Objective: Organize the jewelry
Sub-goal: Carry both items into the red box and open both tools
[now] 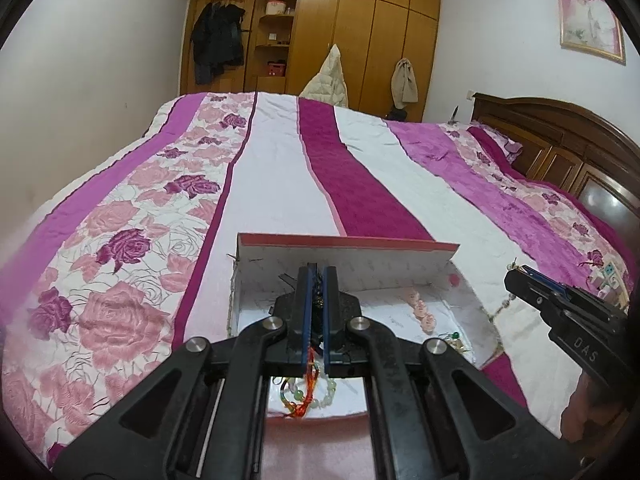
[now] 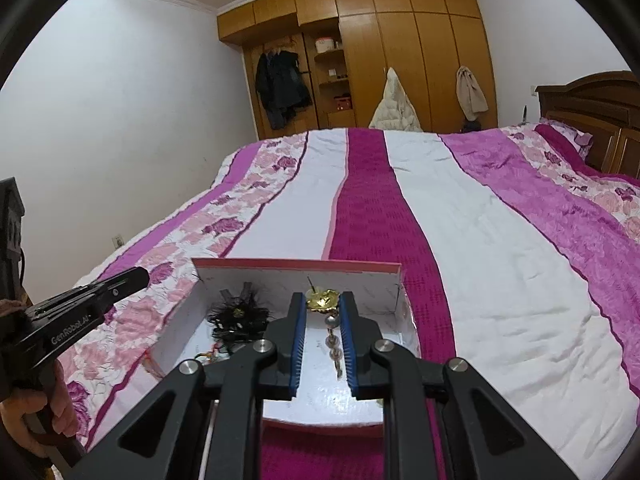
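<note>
A white open box [image 1: 360,258] with a red rim lies on the bed; it also shows in the right wrist view [image 2: 360,280]. My left gripper [image 1: 318,270] is shut on a dark feathery ornament over the box. Below it hang an orange thread bracelet [image 1: 309,390] and a pale green bead bracelet [image 1: 326,394]. My right gripper [image 2: 322,298] is shut on a gold flower brooch [image 2: 323,300] with a bead chain [image 2: 334,346] dangling over the box. A black feathery ornament [image 2: 236,318] lies in the box's left part. Pink flower beads [image 1: 422,312] lie inside.
A pink, white and magenta striped bedspread [image 1: 280,168] covers the bed. A dark wooden headboard [image 1: 560,140] stands at the right. A wooden wardrobe [image 2: 400,48] with hanging coats fills the far wall. A framed picture [image 1: 592,16] hangs at the upper right.
</note>
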